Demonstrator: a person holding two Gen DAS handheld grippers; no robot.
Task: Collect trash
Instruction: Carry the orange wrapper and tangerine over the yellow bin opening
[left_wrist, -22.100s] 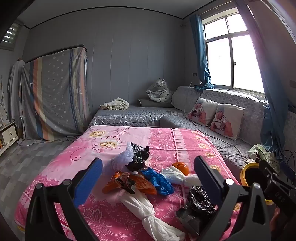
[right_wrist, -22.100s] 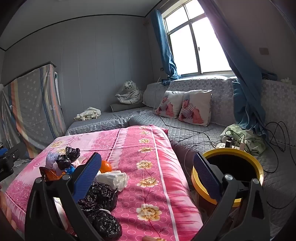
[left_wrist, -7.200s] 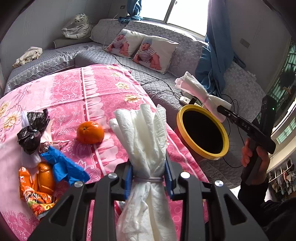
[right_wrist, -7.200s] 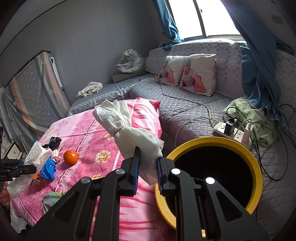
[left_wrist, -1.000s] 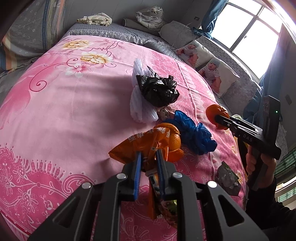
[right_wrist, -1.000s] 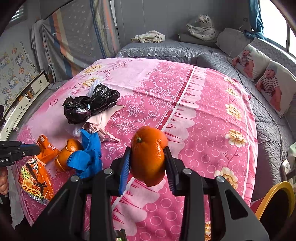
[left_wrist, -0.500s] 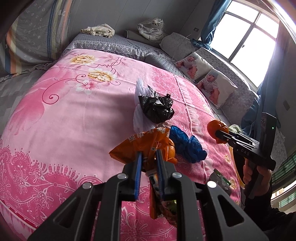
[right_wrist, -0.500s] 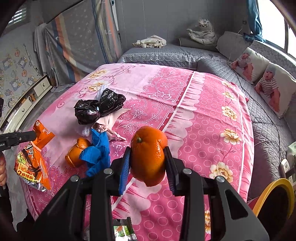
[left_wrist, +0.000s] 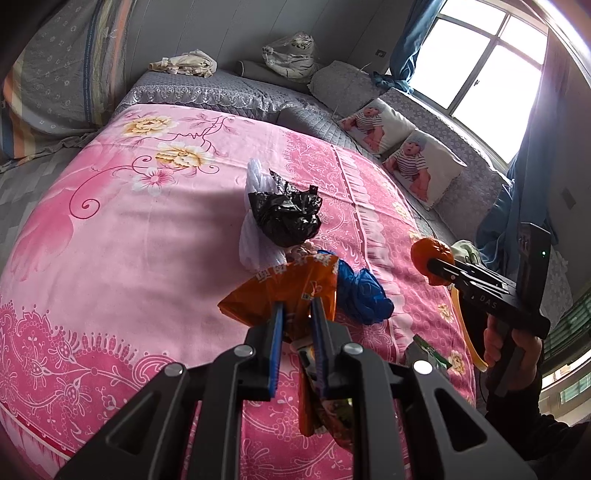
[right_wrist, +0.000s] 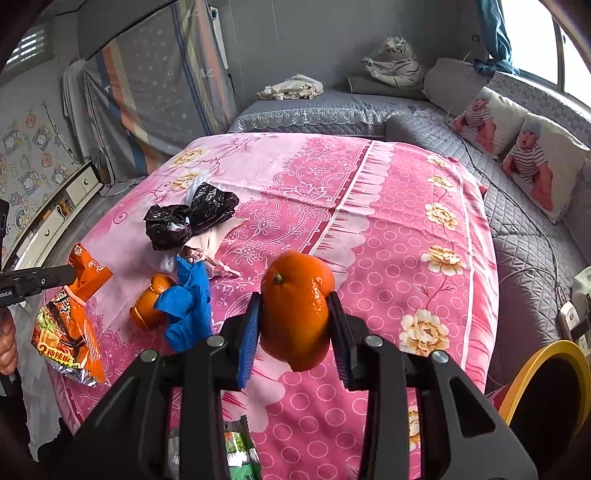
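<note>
Left hand-held gripper (left_wrist: 297, 308) clamps orange wrapper (left_wrist: 284, 291); right (right_wrist: 293, 325) clamps orange (right_wrist: 295, 308).

Orange snack wrapper (right_wrist: 70, 317) now lifted clear of the bed (right_wrist: 388, 206), hanging from left gripper (left_wrist: 297, 314); the second orange (right_wrist: 149, 302) beneath it is uncovered.

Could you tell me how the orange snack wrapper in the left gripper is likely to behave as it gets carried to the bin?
The orange snack wrapper is probably floppy: it hangs limp below the left gripper. It looks like thin foil, so likely light and apt to swing. Its glossy surface may slip, though the pads pinch it tightly.
</note>
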